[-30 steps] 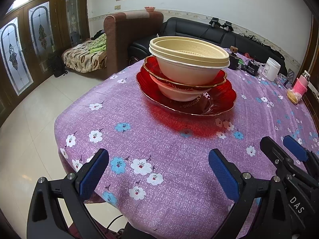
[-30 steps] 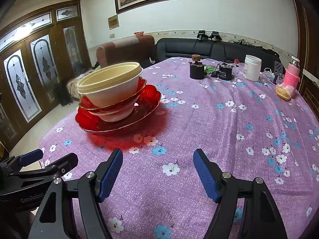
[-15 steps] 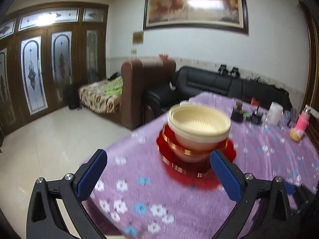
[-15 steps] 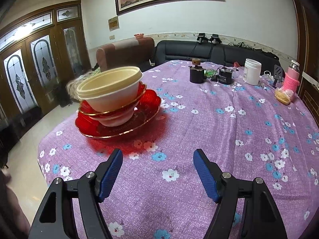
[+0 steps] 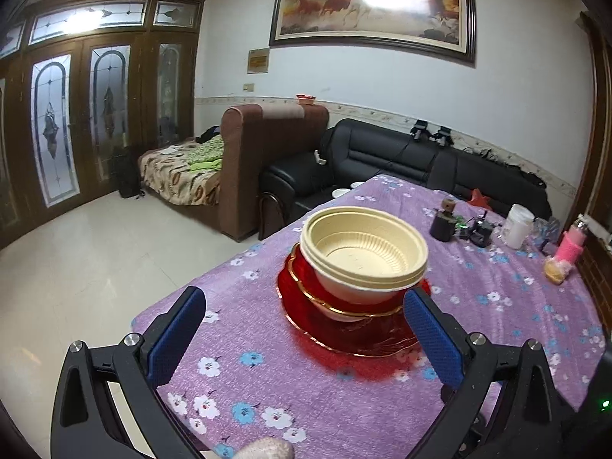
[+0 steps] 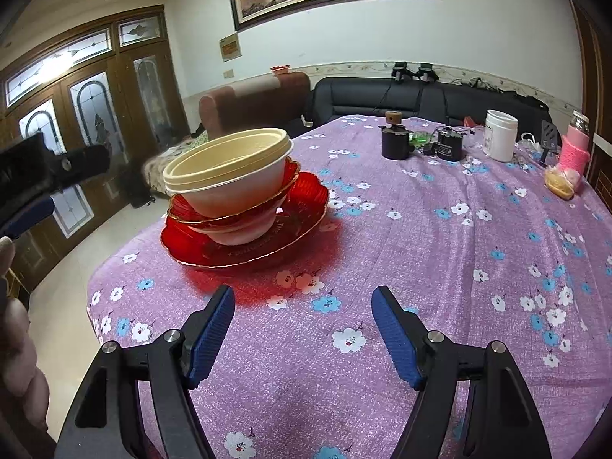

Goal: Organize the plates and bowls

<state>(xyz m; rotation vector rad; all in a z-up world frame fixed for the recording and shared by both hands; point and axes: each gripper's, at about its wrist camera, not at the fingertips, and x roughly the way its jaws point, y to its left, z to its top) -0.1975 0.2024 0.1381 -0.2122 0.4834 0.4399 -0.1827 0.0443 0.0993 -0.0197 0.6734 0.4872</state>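
Sitting ahead of the spread left gripper (image 5: 304, 329): stacked bowls (image 5: 363, 252)

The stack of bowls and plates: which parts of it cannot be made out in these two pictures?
- Lower bowl: in both views only a strip shows; the small red plate and the cream bowls cover the rest.
- Number of cream bowls: rims suggest two; the nesting hides the lower one.
- Large red plate: in the left view the left tongs cover its near right edge.
- Plate lettering: partly covered in the right view, unreadable.
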